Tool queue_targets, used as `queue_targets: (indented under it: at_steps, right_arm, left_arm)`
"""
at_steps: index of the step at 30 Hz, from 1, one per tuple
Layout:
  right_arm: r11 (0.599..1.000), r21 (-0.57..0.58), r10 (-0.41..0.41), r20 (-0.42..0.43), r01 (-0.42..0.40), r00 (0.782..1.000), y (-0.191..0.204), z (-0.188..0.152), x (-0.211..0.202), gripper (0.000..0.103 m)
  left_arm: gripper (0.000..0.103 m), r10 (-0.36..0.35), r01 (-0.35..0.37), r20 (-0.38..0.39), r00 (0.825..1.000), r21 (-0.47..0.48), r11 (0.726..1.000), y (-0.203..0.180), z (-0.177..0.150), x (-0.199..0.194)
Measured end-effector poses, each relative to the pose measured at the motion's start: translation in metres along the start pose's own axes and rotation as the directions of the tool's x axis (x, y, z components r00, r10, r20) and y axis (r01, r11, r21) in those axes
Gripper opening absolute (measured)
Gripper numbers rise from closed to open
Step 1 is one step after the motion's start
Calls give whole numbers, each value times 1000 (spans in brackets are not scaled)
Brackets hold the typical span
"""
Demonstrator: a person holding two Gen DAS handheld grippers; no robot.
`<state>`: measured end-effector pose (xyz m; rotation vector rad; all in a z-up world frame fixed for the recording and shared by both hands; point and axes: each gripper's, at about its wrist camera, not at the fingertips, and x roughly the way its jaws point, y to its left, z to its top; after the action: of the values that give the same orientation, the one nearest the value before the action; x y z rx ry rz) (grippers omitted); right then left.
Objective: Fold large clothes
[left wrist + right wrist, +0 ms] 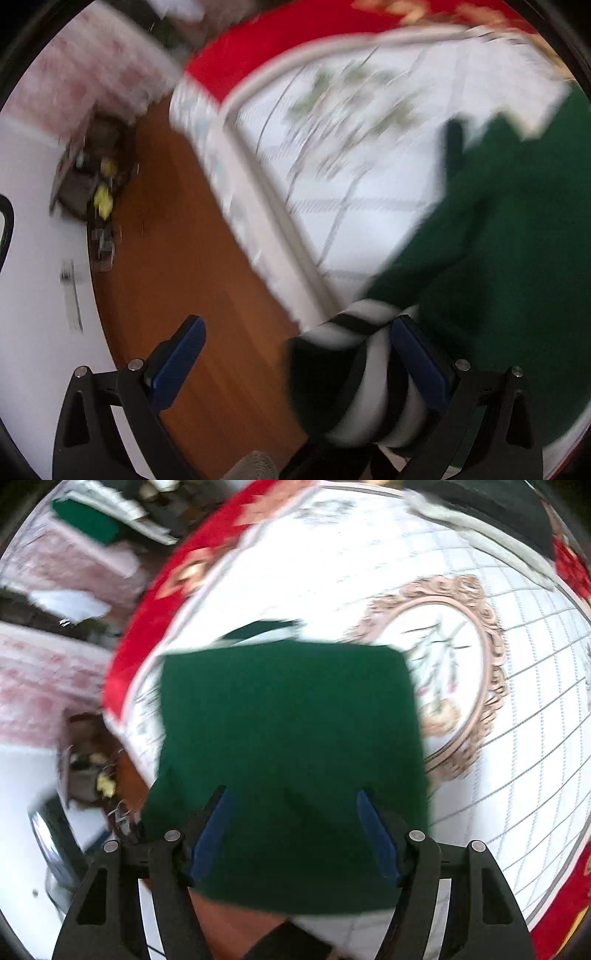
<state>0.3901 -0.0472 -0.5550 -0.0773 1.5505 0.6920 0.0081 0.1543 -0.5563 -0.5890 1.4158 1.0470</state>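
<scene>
Fingers (218,827) apart, green garment (288,746) between (untouched)

Right gripper (293,834) jaws apart above green garment (288,716) on quilt (517,738).

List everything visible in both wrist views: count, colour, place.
Garment: one, dark green, folded on the bedspread.
Striped cuff: one, black and white, between the left fingers, against the right-hand one.
Bedspread: one, white checked with a pink oval motif and red border, under the garment.
Floor: brown wood, beside the bed.
Clutter: blurred, dark with yellow bits, on the floor.
Left gripper: blue pads, wide apart.
Right gripper: blue pads, open above the garment.
</scene>
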Motion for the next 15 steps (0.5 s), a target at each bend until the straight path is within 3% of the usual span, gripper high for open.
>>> queue_targets:
  at_steps: [2, 3, 4, 5, 6, 8, 11, 14, 15]
  right_arm:
    - [997, 73, 11, -21, -9, 1000, -36, 6, 8, 74]
    - [996, 90, 31, -36, -28, 999, -60, 8, 12, 83]
    - [993, 102, 62, -38, -58, 997, -67, -1, 38, 99]
    - [979, 127, 166, -35, -160, 986, -86, -1, 54, 103]
    - [966, 142, 225, -41, -217, 973, -93, -2, 60, 103]
    - [908, 197, 384, -44, -369, 922, -122, -1, 85, 103]
    - [834, 237, 524, -61, -498, 849, -132, 5, 118, 103]
    - [827, 180, 550, -64, -533, 832, -118, 9, 123, 98]
    - [828, 175, 547, -45, -533, 836, -117, 10, 122, 83]
  left_arm:
    - [103, -28, 27, -25, 999, -38, 999, 13, 2, 13]
    - [103, -29, 28, -20, 999, -39, 999, 14, 5, 13]
    - [103, -22, 22, -12, 1000, -29, 999, 13, 5, 12]
    - [103, -13, 13, -2, 1000, -18, 1000, 11, 6, 10]
    - [103, 4, -4, 12, 1000, 0, 1000, 7, 7, 7]
    - [102, 23, -24, 38, 999, 14, 1000, 1, 8, -1]
    - [102, 61, -63, 75, 995, 25, 998, -3, 12, -16]
    - [102, 116, -121, 120, 986, 38, 992, -6, 16, -31]
    - [102, 124, -130, 136, 983, 39, 991, -7, 18, -36]
